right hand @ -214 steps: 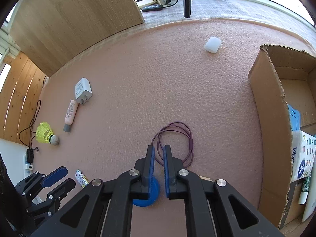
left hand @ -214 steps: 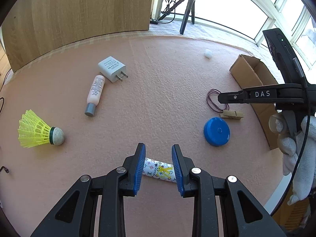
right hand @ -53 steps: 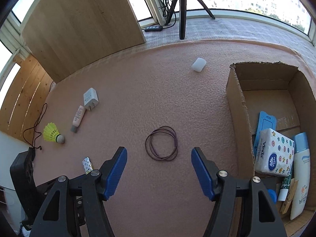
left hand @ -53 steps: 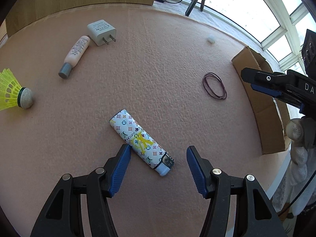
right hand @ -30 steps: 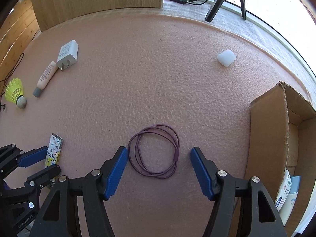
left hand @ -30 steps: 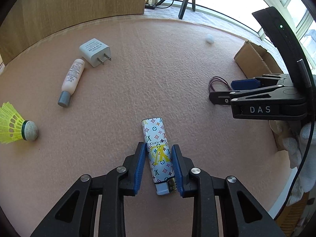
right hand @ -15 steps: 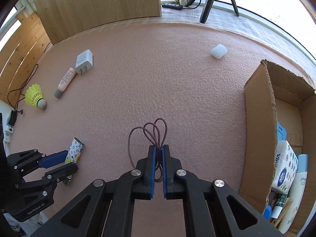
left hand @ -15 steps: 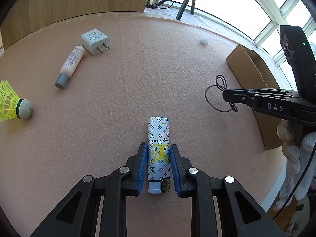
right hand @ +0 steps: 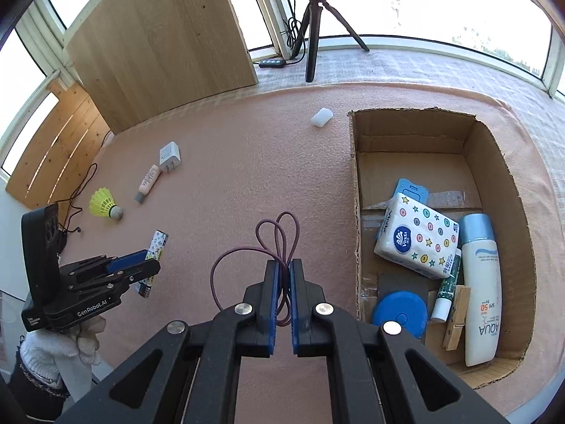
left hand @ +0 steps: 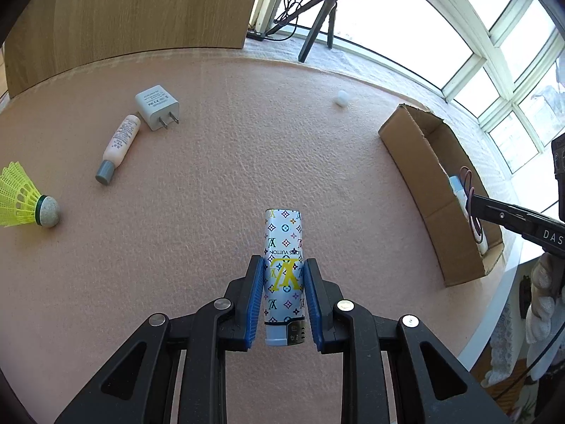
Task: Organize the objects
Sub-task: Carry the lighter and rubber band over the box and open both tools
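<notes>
Both grippers have lifted off the mat since half a second ago: left gripper (left hand: pixel 283 284) pinching the patterned lighter (left hand: pixel 283 275), right gripper (right hand: pixel 281 282) clamped on the purple hair tie (right hand: pixel 257 247). Only the right wrist view shows inside the cardboard box (right hand: pixel 353 183) at 3 o'clock, with tissue pack (right hand: pixel 416 236) and sunscreen bottle (right hand: pixel 480 282). The lighter's lower end is hidden there behind the left gripper.

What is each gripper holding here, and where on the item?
Left gripper clamps the patterned lighter around its lower body, near the metal head. Right gripper pinches the purple cord loop at its gathered strands.

charger (left hand: pixel 157 106) behind tube (left hand: pixel 118 149) — touching
</notes>
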